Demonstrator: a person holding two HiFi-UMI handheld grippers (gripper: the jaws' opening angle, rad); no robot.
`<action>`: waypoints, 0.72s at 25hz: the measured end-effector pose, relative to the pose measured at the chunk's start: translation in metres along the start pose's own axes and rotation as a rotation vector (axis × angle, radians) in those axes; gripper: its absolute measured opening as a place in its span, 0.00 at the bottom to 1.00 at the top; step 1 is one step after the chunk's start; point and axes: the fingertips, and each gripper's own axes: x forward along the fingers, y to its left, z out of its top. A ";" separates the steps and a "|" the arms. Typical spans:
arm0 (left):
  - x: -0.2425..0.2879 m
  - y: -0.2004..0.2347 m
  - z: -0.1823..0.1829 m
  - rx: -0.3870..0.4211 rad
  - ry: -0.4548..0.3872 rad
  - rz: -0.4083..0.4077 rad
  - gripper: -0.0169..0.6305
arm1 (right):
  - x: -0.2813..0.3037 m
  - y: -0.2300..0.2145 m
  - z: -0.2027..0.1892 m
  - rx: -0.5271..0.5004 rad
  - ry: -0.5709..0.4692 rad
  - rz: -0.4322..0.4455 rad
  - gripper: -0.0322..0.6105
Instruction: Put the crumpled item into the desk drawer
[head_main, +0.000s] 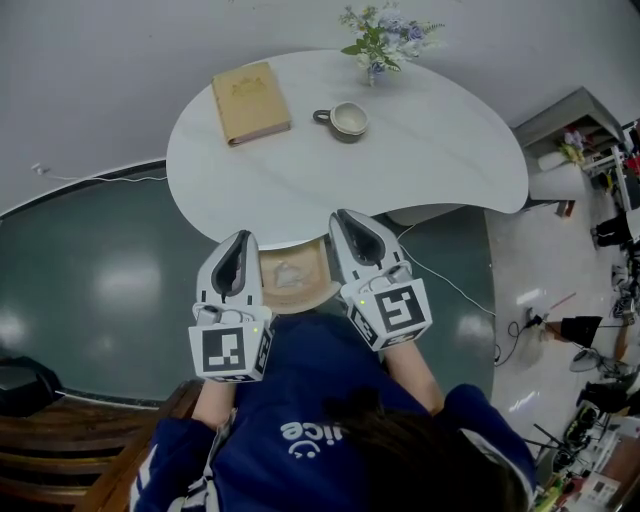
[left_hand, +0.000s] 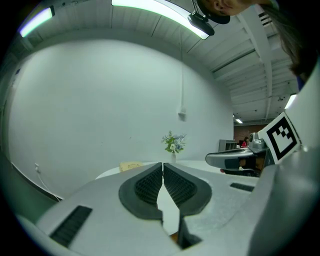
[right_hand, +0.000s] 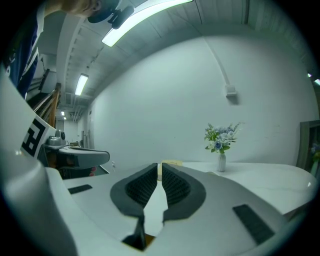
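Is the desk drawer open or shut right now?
Open. The drawer stands pulled out from under the table's near edge, and the crumpled item lies inside it.

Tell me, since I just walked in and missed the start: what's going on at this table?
A person stands at a white table with two grippers. The drawer under the table's near edge is open, and the crumpled white item lies inside it. The left gripper and right gripper are both shut and empty, one on each side of the drawer. A book, cup and flowers sit on top.
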 end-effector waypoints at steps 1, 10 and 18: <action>0.000 0.000 0.000 0.000 0.002 0.000 0.05 | 0.000 0.000 0.001 -0.001 -0.005 -0.002 0.10; -0.006 -0.003 -0.001 -0.002 0.009 0.004 0.05 | -0.003 0.007 -0.002 -0.012 -0.004 0.011 0.06; -0.012 -0.003 -0.006 0.001 0.020 0.009 0.05 | -0.005 0.014 -0.005 -0.031 0.011 0.017 0.06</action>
